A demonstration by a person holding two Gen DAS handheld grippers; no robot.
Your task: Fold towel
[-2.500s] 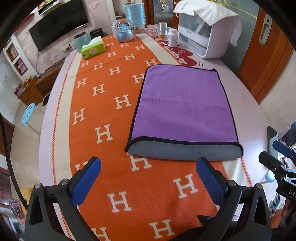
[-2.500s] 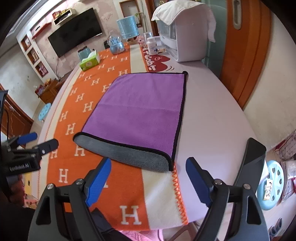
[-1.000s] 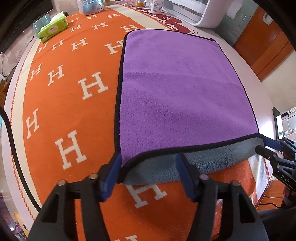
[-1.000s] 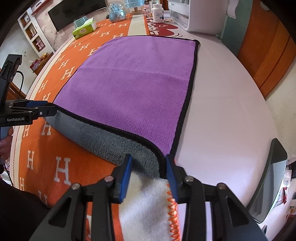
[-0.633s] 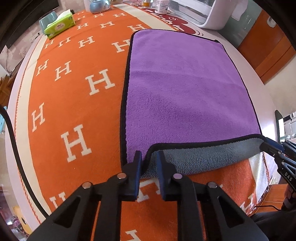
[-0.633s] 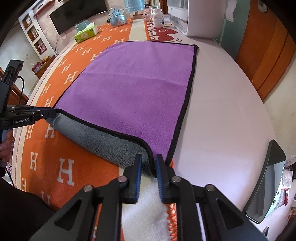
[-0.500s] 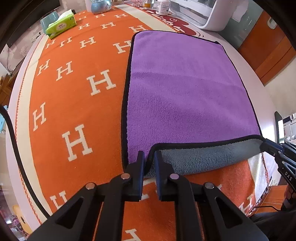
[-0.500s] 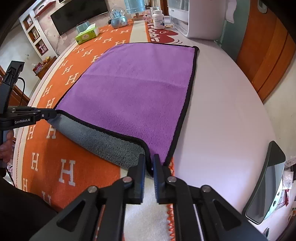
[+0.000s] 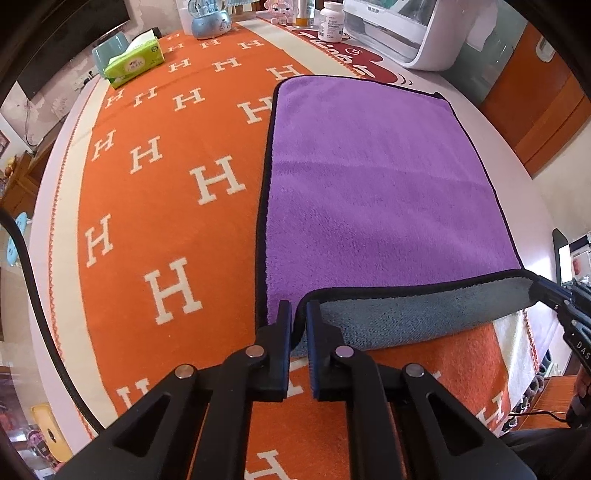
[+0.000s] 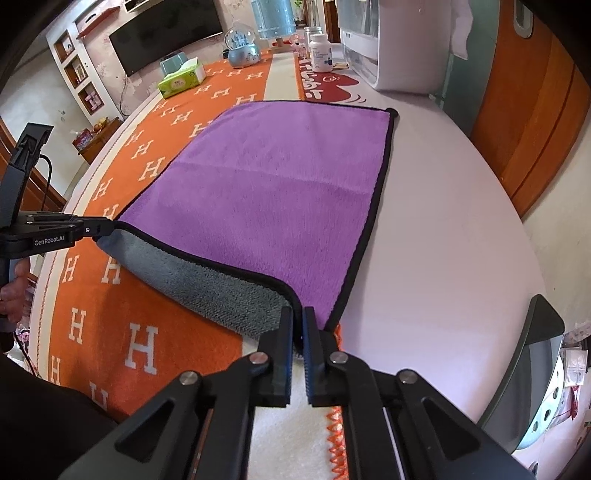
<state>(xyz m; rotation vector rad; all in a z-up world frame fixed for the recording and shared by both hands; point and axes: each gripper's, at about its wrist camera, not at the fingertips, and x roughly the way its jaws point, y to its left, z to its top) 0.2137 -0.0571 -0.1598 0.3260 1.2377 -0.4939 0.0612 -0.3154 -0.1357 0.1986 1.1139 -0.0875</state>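
Observation:
A purple towel [image 9: 373,184] with a grey underside and black trim lies on the orange blanket; it also shows in the right wrist view [image 10: 273,195]. Its near edge is lifted and curls back, showing the grey side [image 9: 417,314]. My left gripper [image 9: 300,314] is shut on the towel's near left corner. My right gripper [image 10: 298,319] is shut on the near right corner. Each gripper also shows at the other view's edge, the right gripper [image 9: 546,291] and the left gripper [image 10: 99,229].
An orange blanket [image 9: 159,206] with white H letters covers the round white table [image 10: 454,229]. At the far end stand a green tissue box [image 9: 133,65], a snow globe [image 10: 242,44], a white pill bottle [image 10: 321,51] and a white appliance [image 9: 413,29].
Both grippers came down from open above the table, closed on the towel's near corners, and have lifted the near edge slightly so it curls back.

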